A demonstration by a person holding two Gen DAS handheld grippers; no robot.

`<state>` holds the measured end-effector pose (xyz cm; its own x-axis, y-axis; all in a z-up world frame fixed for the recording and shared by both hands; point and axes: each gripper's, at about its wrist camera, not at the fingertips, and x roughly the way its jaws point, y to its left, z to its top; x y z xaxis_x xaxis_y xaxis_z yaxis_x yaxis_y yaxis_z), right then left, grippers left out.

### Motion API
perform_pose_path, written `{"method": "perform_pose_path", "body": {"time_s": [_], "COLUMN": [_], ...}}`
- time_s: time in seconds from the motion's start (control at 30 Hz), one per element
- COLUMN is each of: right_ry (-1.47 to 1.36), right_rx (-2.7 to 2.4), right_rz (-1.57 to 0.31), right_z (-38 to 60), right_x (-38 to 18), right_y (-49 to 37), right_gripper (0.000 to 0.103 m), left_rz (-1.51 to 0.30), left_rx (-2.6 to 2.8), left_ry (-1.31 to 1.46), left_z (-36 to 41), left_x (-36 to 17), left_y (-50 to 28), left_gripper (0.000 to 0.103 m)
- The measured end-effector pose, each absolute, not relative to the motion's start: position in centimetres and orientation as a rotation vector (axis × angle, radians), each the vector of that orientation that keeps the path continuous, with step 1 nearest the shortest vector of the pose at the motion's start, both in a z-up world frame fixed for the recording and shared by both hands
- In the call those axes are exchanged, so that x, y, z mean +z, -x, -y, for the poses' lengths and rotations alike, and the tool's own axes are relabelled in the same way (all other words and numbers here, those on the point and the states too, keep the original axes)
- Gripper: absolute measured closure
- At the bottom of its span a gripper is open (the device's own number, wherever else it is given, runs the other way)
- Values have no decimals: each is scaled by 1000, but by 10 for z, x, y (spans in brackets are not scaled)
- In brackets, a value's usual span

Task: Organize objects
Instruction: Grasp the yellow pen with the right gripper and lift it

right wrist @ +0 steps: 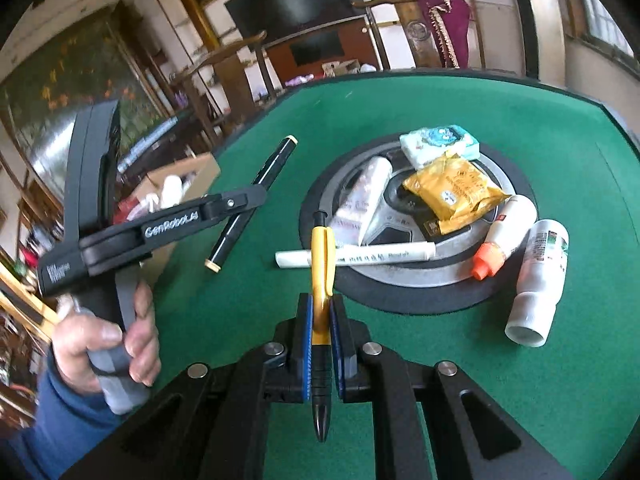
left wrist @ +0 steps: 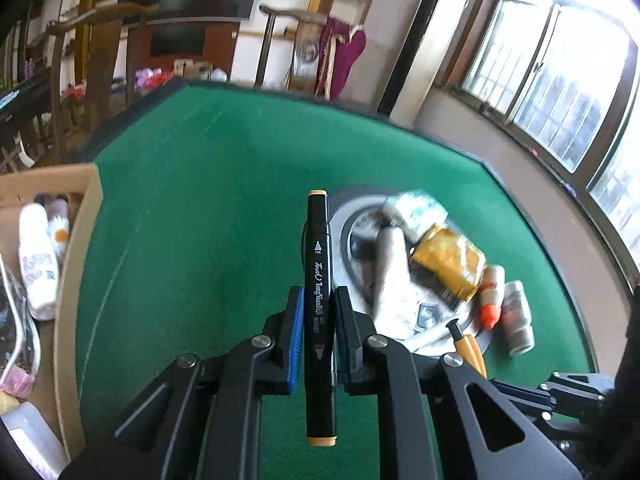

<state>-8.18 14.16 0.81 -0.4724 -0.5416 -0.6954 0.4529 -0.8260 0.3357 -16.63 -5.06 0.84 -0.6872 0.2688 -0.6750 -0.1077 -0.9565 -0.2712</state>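
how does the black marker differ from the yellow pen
The black marker has a black barrel with tan end caps; the yellow pen has a yellow barrel with a black tip and clicker. The marker is a plain straight stick with white lettering; the pen has a pocket clip and a ribbed black grip. The marker sits in the left gripper, the pen in the right gripper. Both are clamped between blue-padded jaws above the green table.

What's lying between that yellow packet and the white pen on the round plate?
In the right wrist view, a bare stretch of the round metal plate separates the yellow packet from the white pen.
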Motion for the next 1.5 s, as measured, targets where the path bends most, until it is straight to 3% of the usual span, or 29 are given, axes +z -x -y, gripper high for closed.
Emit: {"method": "perform_pose_path", "body": {"time_s": [0.33,1.5], "right_ry": [-1075,-995], "right_rx": [-2301,-2313], "right_rz": [256,238], "right_z": [-154,-150], "right_x": [17,35], "right_y": [81,67], "right_gripper": [93,93], "left_rz": [398,236], "left_rx": [2690,2843], "left_ry": [1021,892], "left_z": [59,45], "left_x": [24,29], "left_y": [157,69], "left_gripper": [89,89]}}
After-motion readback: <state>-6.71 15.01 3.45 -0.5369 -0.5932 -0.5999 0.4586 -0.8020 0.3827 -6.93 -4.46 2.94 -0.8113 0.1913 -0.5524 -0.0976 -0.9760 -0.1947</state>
